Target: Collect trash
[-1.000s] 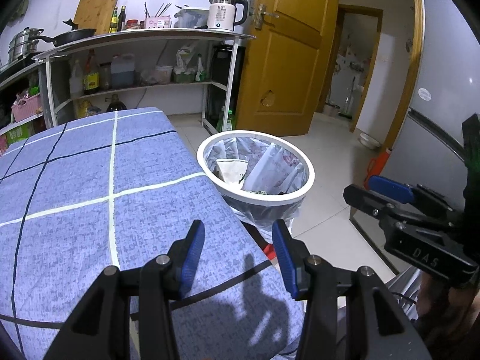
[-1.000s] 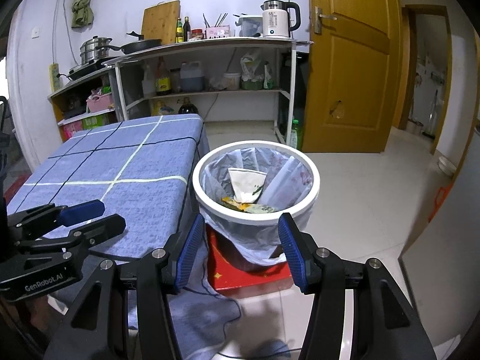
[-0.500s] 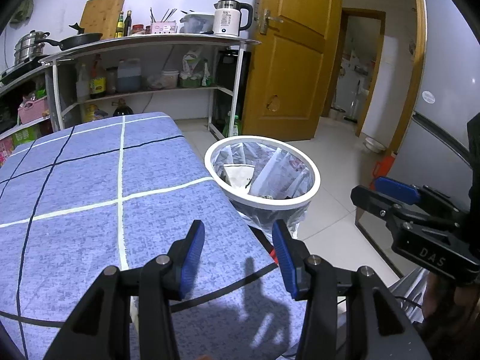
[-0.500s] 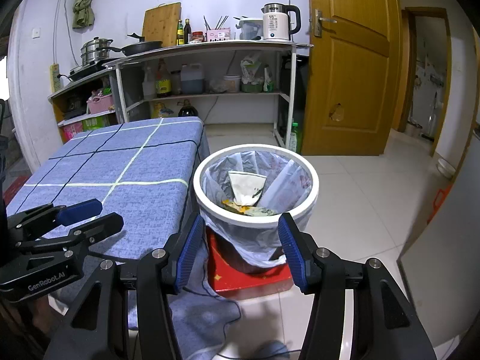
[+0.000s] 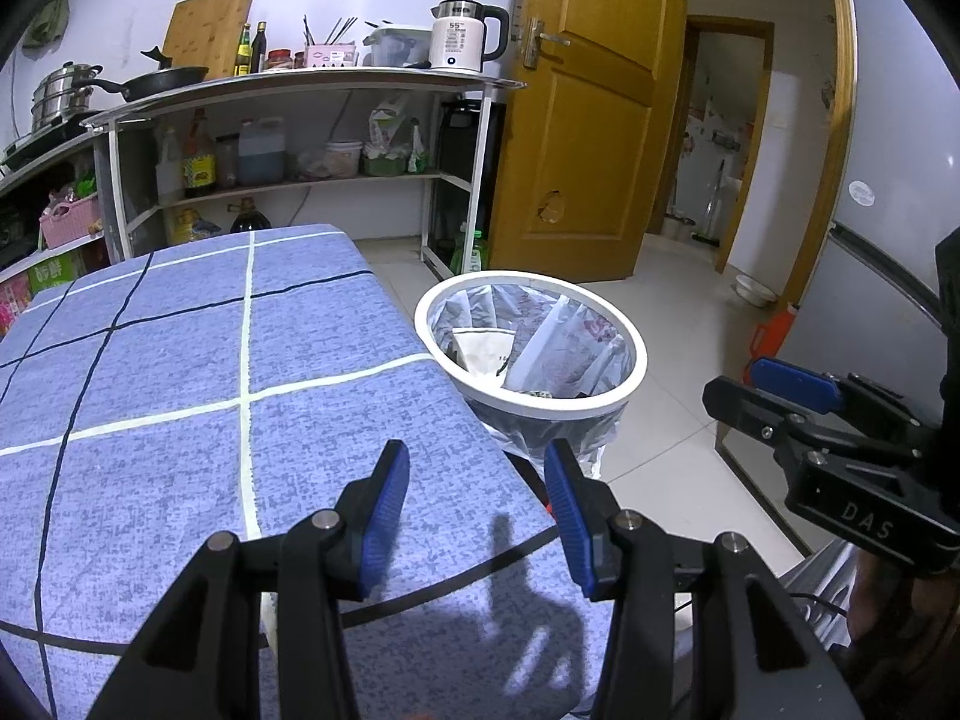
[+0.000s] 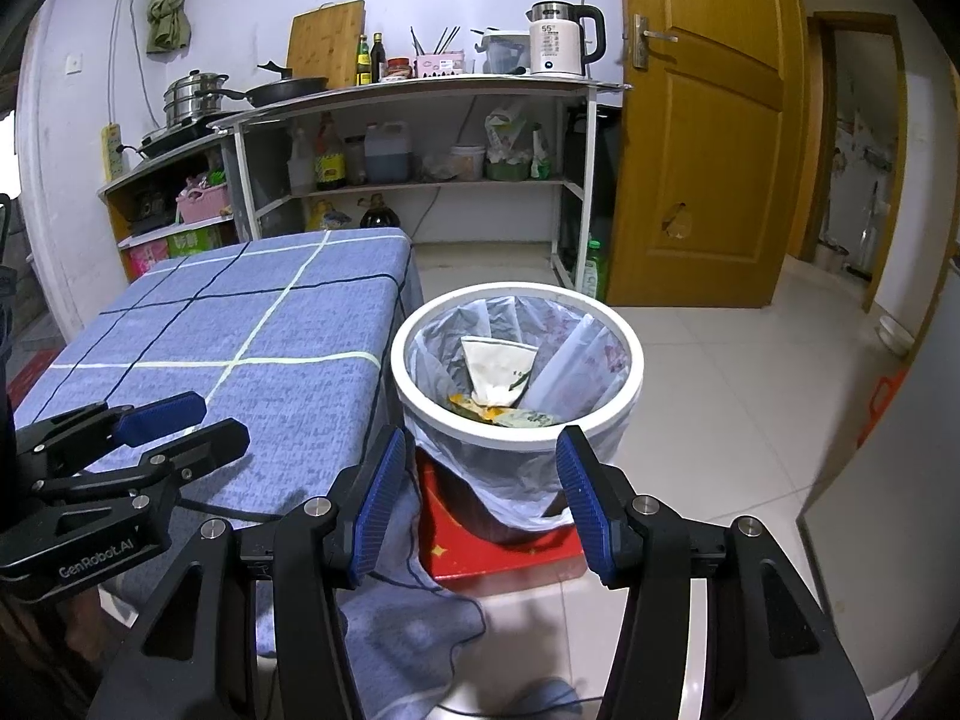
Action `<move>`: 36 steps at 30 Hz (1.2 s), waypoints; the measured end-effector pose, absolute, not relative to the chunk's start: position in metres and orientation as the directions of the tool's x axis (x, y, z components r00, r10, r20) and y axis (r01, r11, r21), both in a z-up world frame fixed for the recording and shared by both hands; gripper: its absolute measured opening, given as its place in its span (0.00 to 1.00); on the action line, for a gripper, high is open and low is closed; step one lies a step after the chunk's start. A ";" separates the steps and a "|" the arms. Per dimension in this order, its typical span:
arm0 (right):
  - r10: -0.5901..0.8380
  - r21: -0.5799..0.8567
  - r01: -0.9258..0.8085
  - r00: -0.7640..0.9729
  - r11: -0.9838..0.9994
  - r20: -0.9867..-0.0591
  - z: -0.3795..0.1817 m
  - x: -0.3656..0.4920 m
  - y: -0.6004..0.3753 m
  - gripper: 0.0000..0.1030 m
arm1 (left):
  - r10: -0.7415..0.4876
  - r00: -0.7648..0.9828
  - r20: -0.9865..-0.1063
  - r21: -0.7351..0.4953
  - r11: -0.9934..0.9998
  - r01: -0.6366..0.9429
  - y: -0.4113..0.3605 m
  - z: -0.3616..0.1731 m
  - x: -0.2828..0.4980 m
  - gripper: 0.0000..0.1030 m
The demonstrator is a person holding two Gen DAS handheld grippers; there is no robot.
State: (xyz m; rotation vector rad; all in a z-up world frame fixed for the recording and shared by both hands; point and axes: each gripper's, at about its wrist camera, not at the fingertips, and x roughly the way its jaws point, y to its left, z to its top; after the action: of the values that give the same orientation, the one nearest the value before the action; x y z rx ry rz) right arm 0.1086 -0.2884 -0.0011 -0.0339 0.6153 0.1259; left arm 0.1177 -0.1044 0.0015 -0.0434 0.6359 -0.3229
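Observation:
A white-rimmed trash bin lined with a clear bag stands on the floor beside the table; it also shows in the left wrist view. White paper trash and wrappers lie inside it. My left gripper is open and empty above the right front edge of the blue checked tablecloth. My right gripper is open and empty, on the near side of the bin and above the floor. Each gripper shows in the other's view: the right, the left.
A red box sits under the bin. A metal shelf with kettle, pans and bottles stands at the back wall. A yellow wooden door is to the right, a grey fridge at far right. White tiled floor lies around the bin.
Both grippers have drawn back and up a little, so the bin and table sit slightly farther off. Both stay open and empty.

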 end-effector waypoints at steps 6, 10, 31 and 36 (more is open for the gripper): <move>0.107 0.005 -0.127 0.808 0.992 -0.579 -0.002 0.110 -0.288 0.52 | -0.303 0.763 -0.571 -0.132 0.951 0.279 -0.104 0.001 0.118 0.47; 0.108 0.005 -0.129 0.805 0.992 -0.583 -0.003 0.110 -0.287 0.52 | -0.298 0.766 -0.569 -0.125 0.953 0.277 -0.105 0.000 0.119 0.47; 0.113 0.010 -0.133 0.804 0.991 -0.584 -0.005 0.110 -0.287 0.52 | -0.288 0.767 -0.573 -0.117 0.955 0.271 -0.105 0.000 0.119 0.47; 0.114 0.011 -0.133 0.803 0.991 -0.586 -0.004 0.111 -0.287 0.52 | -0.281 0.764 -0.580 -0.117 0.957 0.264 -0.107 -0.001 0.120 0.47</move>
State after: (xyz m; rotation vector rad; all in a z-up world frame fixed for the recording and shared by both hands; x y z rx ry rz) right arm 0.1105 -0.2870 -0.0043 -0.0312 0.6255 0.1319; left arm 0.1198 -0.1073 -0.0007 -0.0291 0.6349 -0.2963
